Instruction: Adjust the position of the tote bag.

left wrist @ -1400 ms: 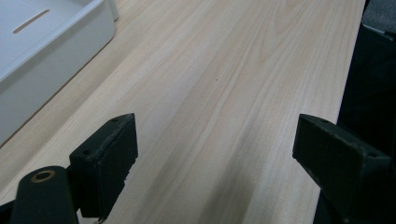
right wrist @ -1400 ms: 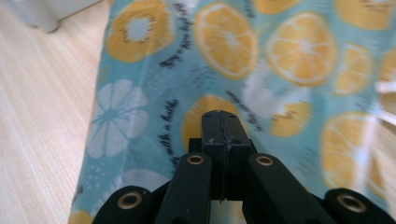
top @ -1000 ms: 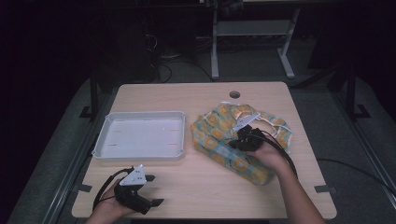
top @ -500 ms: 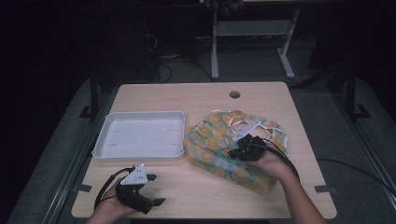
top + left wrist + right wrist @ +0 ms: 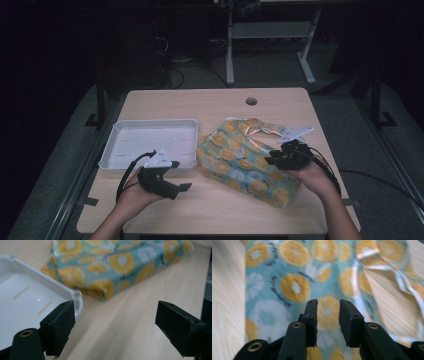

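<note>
Right gripper (image 5: 274, 161) released, jaws just opening, over teal orange-print fabric bib (image 5: 243, 165) lying mid-table beside white plastic tray (image 5: 107, 156). Left gripper (image 5: 184, 188) open, empty. Risk: loose cloth snagging, bunching.

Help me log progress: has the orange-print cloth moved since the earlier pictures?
Yes. The orange-print cloth slid toward the table's near edge, away from the round hole.

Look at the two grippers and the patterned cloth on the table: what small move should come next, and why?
Probably bring the left gripper across to the cloth and take its near left edge. Its jaws stand wide open with nothing between them, beside the white tray. The right gripper hovers over the cloth; its jaws have just been opening, with nothing pinched between them. The cloth lies rumpled, so it likely needs both grippers.
</note>
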`<state>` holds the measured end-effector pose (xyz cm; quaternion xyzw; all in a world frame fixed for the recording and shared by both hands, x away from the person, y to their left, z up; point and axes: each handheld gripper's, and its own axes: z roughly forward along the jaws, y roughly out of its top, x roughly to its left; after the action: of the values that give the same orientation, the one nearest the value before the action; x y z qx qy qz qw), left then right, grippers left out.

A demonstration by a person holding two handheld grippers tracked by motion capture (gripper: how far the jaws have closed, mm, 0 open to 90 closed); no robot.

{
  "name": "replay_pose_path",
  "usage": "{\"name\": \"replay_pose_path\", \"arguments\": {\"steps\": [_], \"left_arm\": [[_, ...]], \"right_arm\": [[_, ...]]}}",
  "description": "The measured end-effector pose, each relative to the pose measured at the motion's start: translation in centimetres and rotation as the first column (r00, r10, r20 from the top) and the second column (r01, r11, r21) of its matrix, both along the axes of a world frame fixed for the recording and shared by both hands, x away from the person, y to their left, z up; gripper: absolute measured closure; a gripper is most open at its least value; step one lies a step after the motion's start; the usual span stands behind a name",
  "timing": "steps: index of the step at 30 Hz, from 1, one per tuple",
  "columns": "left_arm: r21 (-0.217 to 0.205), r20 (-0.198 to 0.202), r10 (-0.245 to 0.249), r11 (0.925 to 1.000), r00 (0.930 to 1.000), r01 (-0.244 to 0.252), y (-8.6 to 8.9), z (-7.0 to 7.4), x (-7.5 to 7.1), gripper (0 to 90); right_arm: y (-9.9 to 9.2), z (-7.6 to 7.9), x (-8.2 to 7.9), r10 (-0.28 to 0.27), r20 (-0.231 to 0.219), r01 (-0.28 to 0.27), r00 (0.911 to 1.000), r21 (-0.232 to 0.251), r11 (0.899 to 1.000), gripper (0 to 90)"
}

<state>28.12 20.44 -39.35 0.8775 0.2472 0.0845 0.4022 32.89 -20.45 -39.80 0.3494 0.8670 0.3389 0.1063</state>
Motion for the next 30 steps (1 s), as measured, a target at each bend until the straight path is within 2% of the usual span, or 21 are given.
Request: {"name": "replay_pose_path", "arguments": {"steps": [3,6,9,10,13,19,25,30], "left_arm": [[-0.012,0.003,0.016,0.9998,0.9999,-0.016,-0.8,0.5,1.5,16.9],[0.007,0.024,0.018,0.9998,0.9995,-0.019,-1.7,1.1,3.0,17.3],[-0.001,0.042,0.016,0.9999,0.999,-0.016,-2.7,1.6,4.5,19.3],[0.008,0.044,0.009,0.9999,0.999,-0.01,-3.0,1.8,5.0,19.6],[0.006,0.044,-0.006,1.0,0.999,0.006,-4.1,1.9,6.5,21.0],[0.007,0.024,-0.018,0.9998,0.9995,0.018,-5.9,1.7,8.9,22.7],[0.008,0.0,-0.024,0.9997,0.9997,0.024,-7.5,1.3,11.5,23.2],[0.019,-0.02,-0.002,0.9998,0.9998,0.002,-8.5,0.8,13.9,23.1]], "right_arm": [[-0.9,0.0,-0.1,-0.018,0.002,0.018,0.9998,-0.009,1.0,64.8],[-2.3,-0.1,-0.3,-0.053,0.008,0.053,0.9986,-0.011,0.999,63.1],[-3.5,0.0,-0.5,-0.097,0.013,0.097,0.9952,-0.009,0.995,61.6],[-3.9,0.0,-0.5,-0.109,0.013,0.109,0.994,-0.004,0.994,61.1],[-5.0,0.0,-0.8,-0.145,0.03,0.145,0.989,-0.003,0.989,59.4],[-5.9,-0.2,-1.3,-0.191,0.031,0.191,0.9811,0.0,0.982,56.9],[-7.0,-0.1,-1.5,-0.252,0.039,0.252,0.967,0.002,0.968,51.7],[-8.0,-0.2,-1.0,-0.315,0.028,0.315,0.9487,0.0,0.949,45.0]]}}
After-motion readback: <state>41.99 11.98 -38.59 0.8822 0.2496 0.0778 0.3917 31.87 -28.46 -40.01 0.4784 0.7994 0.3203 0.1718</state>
